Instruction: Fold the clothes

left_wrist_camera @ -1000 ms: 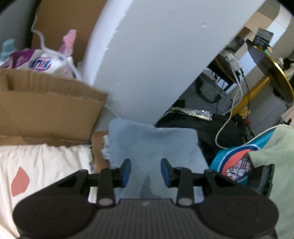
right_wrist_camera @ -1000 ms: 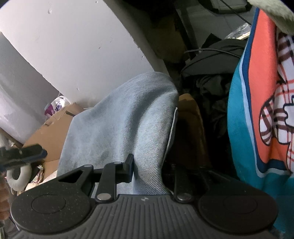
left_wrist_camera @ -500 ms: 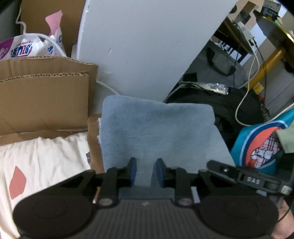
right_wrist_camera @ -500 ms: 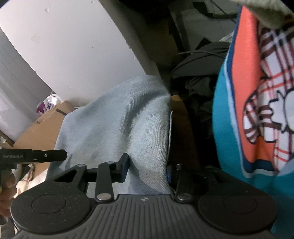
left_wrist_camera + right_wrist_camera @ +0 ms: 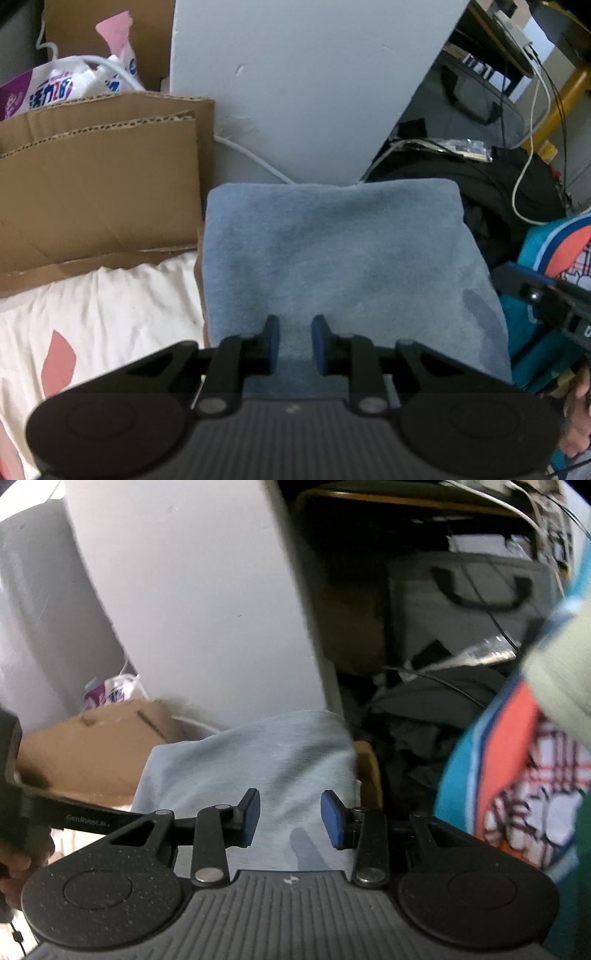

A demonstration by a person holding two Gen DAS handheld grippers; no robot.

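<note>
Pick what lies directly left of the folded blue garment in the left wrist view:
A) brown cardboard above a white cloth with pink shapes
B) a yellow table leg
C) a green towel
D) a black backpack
A: the cardboard and the white cloth sit along the left edge of the folded blue garment.

Folded light-blue denim garment (image 5: 343,266): rectangular, flat-topped, smooth, rounded fold at far edge, lies on brown surface beside corrugated cardboard, far edge against white wall. Small dark mark near right front corner. In right wrist view same garment (image 5: 266,775) seen obliquely, right side edge dropping straight, layered edge just visible there.
</note>
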